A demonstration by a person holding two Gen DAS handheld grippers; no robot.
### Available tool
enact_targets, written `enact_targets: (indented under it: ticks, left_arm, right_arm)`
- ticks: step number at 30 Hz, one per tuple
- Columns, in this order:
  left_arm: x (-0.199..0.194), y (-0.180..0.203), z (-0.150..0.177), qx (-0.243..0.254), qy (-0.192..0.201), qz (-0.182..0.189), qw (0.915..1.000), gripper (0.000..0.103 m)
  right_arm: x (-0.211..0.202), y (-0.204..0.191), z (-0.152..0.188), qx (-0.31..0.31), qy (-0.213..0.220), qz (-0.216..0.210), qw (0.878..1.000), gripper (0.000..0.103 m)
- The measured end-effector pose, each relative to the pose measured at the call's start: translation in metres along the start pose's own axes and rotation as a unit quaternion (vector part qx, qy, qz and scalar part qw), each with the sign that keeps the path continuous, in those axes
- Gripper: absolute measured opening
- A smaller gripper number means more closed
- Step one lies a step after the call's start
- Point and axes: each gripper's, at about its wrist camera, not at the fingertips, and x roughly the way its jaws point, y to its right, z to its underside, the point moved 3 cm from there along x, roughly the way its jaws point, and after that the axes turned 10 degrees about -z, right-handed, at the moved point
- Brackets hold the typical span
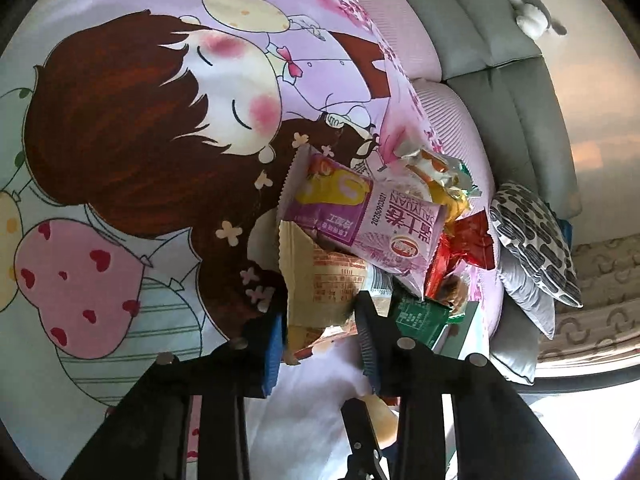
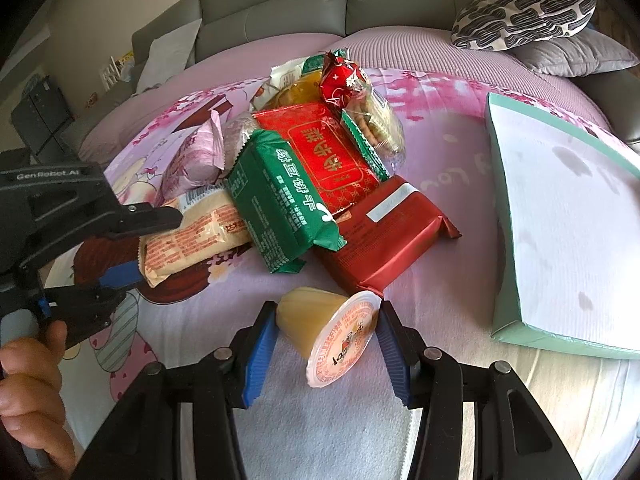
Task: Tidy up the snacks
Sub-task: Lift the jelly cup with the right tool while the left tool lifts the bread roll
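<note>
A pile of snack packets lies on a cartoon-print pink sheet [image 2: 440, 152]. My left gripper [image 1: 320, 308] is shut on a beige packet [image 1: 316, 284] at the pile's near edge. The right wrist view shows the left gripper [image 2: 156, 244] pinching the end of that beige packet [image 2: 200, 228]. My right gripper [image 2: 328, 312] is shut on a yellow jelly cup [image 2: 320, 320] that is tipped on its side, lid toward the camera, in front of the pile. The pile also holds a green packet [image 2: 280, 200], a red packet [image 2: 324, 156], a dark red packet [image 2: 384, 232] and a purple packet [image 1: 368, 216].
A teal-sided box with a white face [image 2: 504, 220] lies to the right of the pile. A grey sofa back [image 2: 280, 4] runs behind, with a black-and-white cushion [image 2: 524, 12] on a grey pillow. A person's hand [image 2: 32, 380] holds the left gripper's handle.
</note>
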Motion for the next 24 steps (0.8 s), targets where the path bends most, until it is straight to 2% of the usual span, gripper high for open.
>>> enact_targets:
  ticks: [11, 18, 24]
  left_arm:
    - [-0.009, 0.002, 0.007, -0.007, -0.015, 0.033, 0.9993, 0.024]
    - [-0.016, 0.009, 0.012, 0.002, -0.013, 0.041, 0.9991, 0.021]
    - [-0.028, 0.013, 0.016, 0.017, 0.001, 0.032, 0.9993, 0.02]
  right_arm:
    - [-0.003, 0.005, -0.002, 0.021, 0.0, -0.013, 1.0, 0.052]
    - [-0.007, 0.006, -0.002, 0.029, 0.002, -0.018, 0.999, 0.052]
    - [-0.021, 0.006, -0.005, 0.037, 0.014, -0.028, 0.999, 0.052]
